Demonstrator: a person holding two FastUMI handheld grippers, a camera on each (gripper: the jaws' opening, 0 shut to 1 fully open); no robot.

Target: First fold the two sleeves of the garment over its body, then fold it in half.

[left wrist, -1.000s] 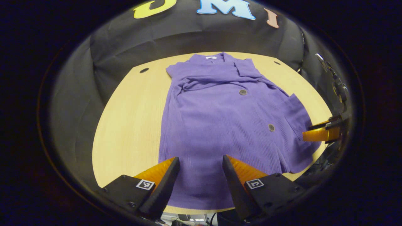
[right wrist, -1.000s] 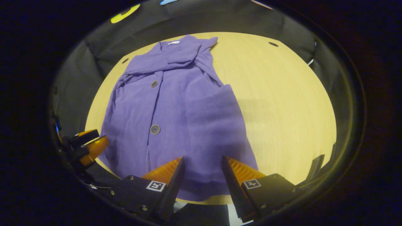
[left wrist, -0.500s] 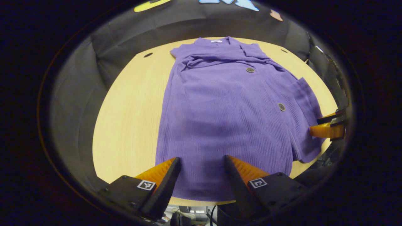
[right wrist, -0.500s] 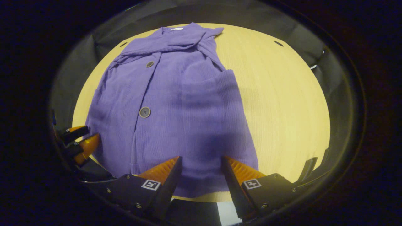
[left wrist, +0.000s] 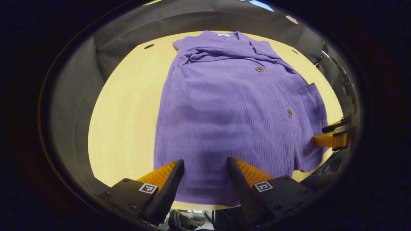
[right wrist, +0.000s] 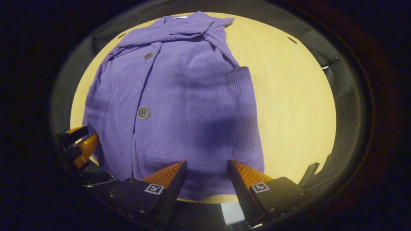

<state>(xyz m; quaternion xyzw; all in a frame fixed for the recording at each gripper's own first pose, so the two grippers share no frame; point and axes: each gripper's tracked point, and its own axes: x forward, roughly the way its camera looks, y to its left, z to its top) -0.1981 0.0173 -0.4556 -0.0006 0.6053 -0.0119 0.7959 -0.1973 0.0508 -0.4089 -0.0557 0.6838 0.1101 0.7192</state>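
A purple buttoned garment (left wrist: 231, 102) lies flat on the round wooden table (left wrist: 125, 106), collar at the far end, both sleeves folded across its chest. In the right gripper view the same garment (right wrist: 183, 96) spreads toward me, with its hem at the near table edge. My left gripper (left wrist: 205, 165) hangs open over the hem's left part, nothing between its fingers. My right gripper (right wrist: 207, 166) is open over the hem's right part, also holding nothing. Each gripper appears at the edge of the other's view: the right gripper (left wrist: 332, 136), the left gripper (right wrist: 78, 146).
Bare wood (right wrist: 289, 96) lies to the right of the garment and a strip of bare wood (left wrist: 128, 96) to its left. Small dark holes (left wrist: 148, 46) mark the far tabletop. The black booth wall (left wrist: 106, 32) rings the table.
Both grippers have come forward and lower over the hem, so the garment looks larger and nearer. Both stayed open. The garment has not moved.
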